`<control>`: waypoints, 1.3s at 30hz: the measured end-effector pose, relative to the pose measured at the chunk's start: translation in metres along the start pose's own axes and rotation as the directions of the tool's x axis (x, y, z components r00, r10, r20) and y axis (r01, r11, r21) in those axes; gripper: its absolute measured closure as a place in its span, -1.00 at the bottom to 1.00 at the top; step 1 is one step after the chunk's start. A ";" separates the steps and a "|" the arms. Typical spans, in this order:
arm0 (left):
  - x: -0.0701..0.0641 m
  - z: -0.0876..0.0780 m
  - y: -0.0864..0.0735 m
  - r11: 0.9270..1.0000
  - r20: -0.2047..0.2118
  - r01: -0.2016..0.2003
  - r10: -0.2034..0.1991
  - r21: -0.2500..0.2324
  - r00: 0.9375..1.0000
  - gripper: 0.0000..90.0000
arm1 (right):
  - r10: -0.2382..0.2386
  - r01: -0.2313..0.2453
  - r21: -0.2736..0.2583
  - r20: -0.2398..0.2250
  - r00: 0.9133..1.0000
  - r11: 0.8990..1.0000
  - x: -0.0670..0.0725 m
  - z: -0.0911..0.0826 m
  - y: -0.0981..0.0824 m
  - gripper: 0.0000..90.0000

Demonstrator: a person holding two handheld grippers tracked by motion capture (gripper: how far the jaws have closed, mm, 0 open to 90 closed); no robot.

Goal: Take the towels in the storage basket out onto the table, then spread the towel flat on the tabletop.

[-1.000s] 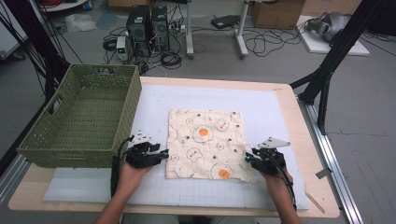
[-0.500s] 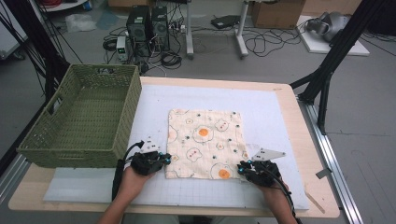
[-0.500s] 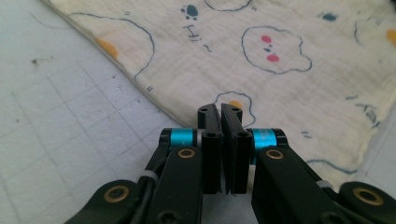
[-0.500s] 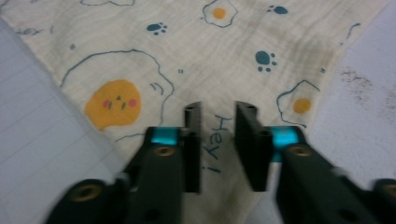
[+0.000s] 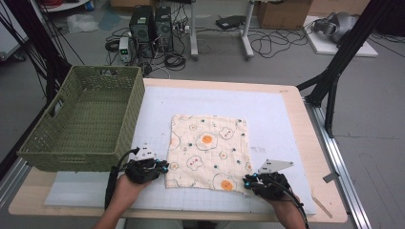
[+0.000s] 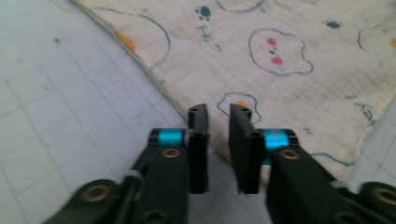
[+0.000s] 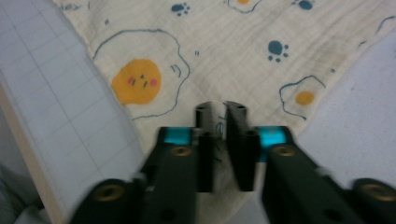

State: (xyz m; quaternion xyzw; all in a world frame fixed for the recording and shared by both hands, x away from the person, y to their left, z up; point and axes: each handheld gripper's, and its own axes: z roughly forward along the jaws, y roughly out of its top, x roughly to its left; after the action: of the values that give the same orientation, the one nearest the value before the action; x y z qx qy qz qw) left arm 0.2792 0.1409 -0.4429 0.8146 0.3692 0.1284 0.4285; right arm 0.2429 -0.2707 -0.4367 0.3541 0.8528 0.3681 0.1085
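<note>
My left tool point(image 6: 218, 116) and right tool point(image 7: 222, 112), jaws just reopened to narrow gaps, sit over the egg-print cloth's point(image 5: 208, 150) near corners, flat on the worktop point(image 5: 286, 124); apparently unpinched, either corner may slip.

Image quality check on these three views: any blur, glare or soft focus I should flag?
High view: even light, no glare, faint shadows; cloth and basket sharp enough. Left gripper view: jaws crisp, cloth print slightly soft, mat grid readable. Right gripper view: softest overall, gripper body blurred at the bottom edge, egg print still legible.
</note>
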 end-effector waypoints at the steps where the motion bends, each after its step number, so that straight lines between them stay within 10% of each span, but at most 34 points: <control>1: 0.001 -0.001 0.001 0.999 -0.014 0.014 -0.015 -0.030 1.000 0.54 | 0.007 -0.007 -0.028 0.026 1.000 1.000 0.000 -0.002 0.000 0.27; 4: 0.007 -0.002 0.002 0.989 -0.001 0.059 -0.059 -0.138 0.998 0.25 | 0.003 0.014 -0.137 0.122 0.993 0.991 -0.005 -0.010 0.004 -0.14; 7: 0.012 -0.003 0.005 0.963 0.015 0.104 -0.104 -0.250 0.994 0.03 | 0.052 -0.007 -0.212 0.205 0.977 0.977 -0.016 -0.014 0.007 -0.35; 12: 0.018 -0.005 0.008 0.939 0.000 0.113 -0.119 -0.324 0.993 -0.23 | 0.114 -0.037 -0.262 0.284 0.952 0.964 -0.032 -0.015 0.008 -0.51; 20: 0.019 -0.004 0.006 0.941 0.010 0.115 -0.118 -0.317 0.993 -0.55 | 0.120 -0.013 -0.273 0.379 0.917 0.962 -0.049 -0.014 0.014 -0.70; 39: 0.019 -0.001 0.004 0.952 0.008 0.092 -0.094 -0.293 0.996 -0.52 | 0.152 -0.067 -0.258 0.326 0.933 0.964 -0.053 -0.016 0.006 -0.75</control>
State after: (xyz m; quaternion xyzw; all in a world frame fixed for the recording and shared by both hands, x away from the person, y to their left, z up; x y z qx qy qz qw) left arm 0.2943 0.1537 -0.4409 0.7234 0.3852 0.1638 0.5491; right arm 0.2777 -0.3128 -0.4249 0.4443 0.7481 0.4076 0.2770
